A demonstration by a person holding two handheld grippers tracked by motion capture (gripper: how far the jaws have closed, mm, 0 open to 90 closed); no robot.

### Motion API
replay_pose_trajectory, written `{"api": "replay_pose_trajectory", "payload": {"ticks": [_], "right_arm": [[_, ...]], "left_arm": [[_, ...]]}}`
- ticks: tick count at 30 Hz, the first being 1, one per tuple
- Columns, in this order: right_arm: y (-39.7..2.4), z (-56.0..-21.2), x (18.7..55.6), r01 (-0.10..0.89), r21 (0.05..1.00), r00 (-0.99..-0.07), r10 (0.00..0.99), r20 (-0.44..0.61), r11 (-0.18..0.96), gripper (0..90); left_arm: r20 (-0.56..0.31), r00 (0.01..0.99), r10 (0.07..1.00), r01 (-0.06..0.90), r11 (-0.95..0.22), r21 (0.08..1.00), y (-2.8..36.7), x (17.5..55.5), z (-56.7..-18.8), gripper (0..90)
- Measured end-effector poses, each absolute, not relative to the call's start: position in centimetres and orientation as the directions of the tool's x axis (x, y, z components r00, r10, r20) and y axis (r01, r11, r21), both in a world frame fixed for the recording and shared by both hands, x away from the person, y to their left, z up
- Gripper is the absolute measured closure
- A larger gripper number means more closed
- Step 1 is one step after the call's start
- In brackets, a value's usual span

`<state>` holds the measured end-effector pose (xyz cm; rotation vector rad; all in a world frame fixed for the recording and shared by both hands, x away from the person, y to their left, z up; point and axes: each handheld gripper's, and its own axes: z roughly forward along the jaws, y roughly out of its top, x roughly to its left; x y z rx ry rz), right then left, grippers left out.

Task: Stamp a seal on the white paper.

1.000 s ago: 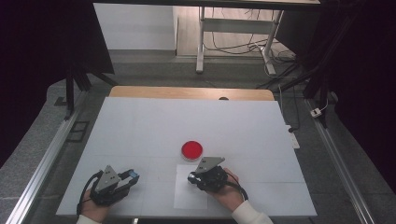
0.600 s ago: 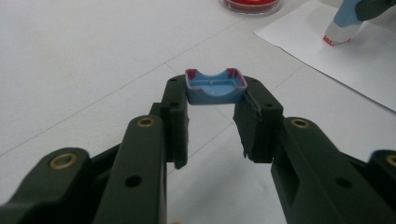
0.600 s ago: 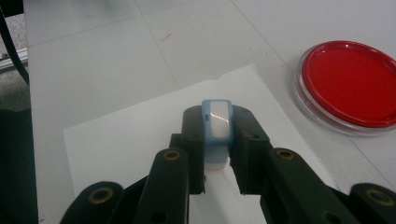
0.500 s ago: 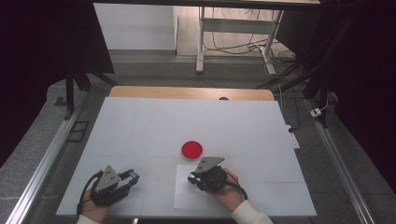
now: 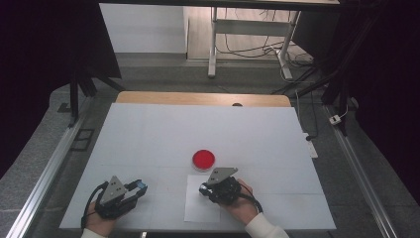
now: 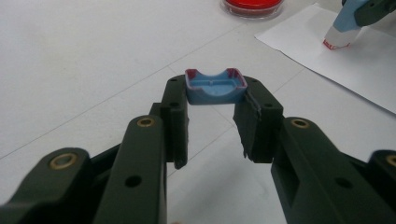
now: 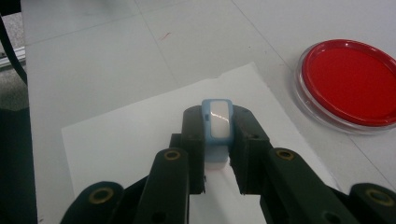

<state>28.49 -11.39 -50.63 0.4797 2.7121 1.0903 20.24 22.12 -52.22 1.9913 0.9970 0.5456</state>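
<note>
Stamp [image 7: 217, 127] clamped in right hand-held gripper [image 7: 217, 140], pressed onto paper [image 7: 126, 140]; cap [image 6: 215, 86] pinched by left hand-held gripper [image 6: 215, 100].

Grey floor [image 5: 163, 69], white table legs [image 5: 213, 44] and cables [image 5: 297, 64] beyond, dark sides

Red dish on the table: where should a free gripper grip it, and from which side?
Judging by shape: across the rim of the red dish, descending from above. It lies flat and shallow on the table, so its low clear wall gives little purchase from the side.
</note>
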Motion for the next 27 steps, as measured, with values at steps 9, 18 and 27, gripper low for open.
{"api": "replay_pose_trajectory", "payload": {"ticks": [9,18,27], "right_arm": [[-11.4,-50.4,28.7,0.221,0.697,-0.937,0.348,-0.043,0.682,76.1],[-12.8,-49.3,29.0,0.241,0.775,-0.934,0.358,0.020,0.584,75.8],[-13.1,-49.3,28.9,0.248,0.782,-0.930,0.366,0.027,0.571,75.8]], "left_arm": [[0.018,0.591,0.806,0.448,-0.347,0.824,22.2,20.2,-52.2,65.5],[0.019,0.592,0.806,0.450,-0.349,0.822,22.3,20.2,-52.3,65.5],[0.019,0.593,0.805,0.450,-0.351,0.821,22.2,20.2,-52.3,65.5]]}}
